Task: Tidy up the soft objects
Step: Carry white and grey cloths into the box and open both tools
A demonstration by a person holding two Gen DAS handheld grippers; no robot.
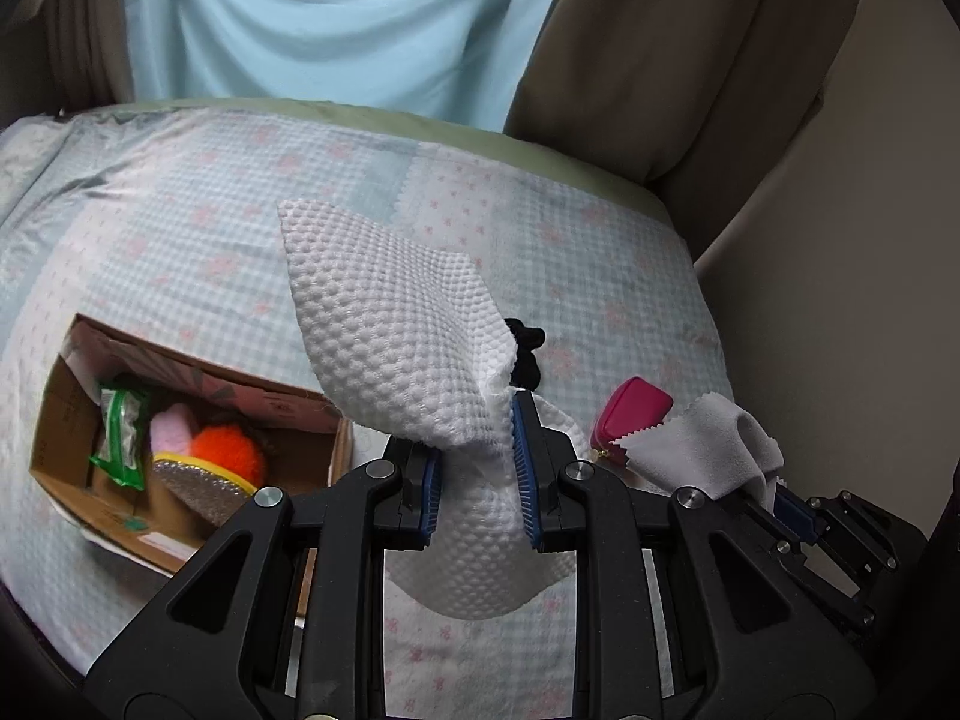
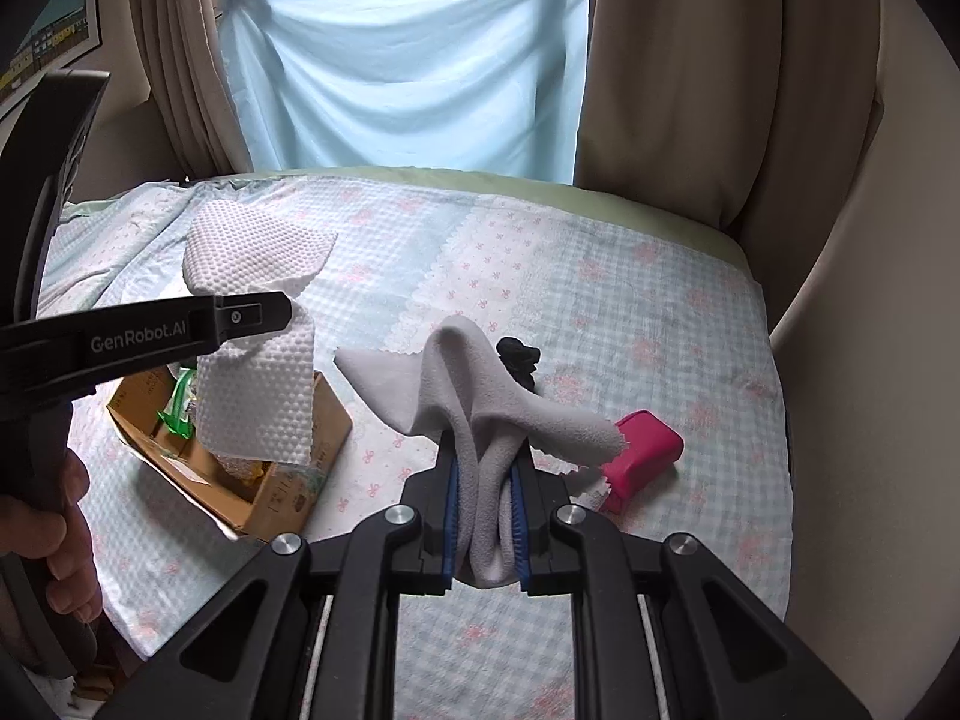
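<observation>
My left gripper is shut on a white waffle-textured cloth, which hangs bunched above the bed. In the right wrist view that white cloth dangles from the left gripper over the cardboard box. My right gripper is shut on a grey microfibre cloth with zigzag edges, lifted off the bed. The left wrist view shows the grey cloth at lower right, draped over the right gripper. The open cardboard box holds a green packet, a pink soft piece and an orange pompom.
A pink pouch and a small black fabric item lie on the checked bedspread. Curtains and a pale blue sheet hang behind the bed. A wall runs along the right. A person's hand grips the left handle.
</observation>
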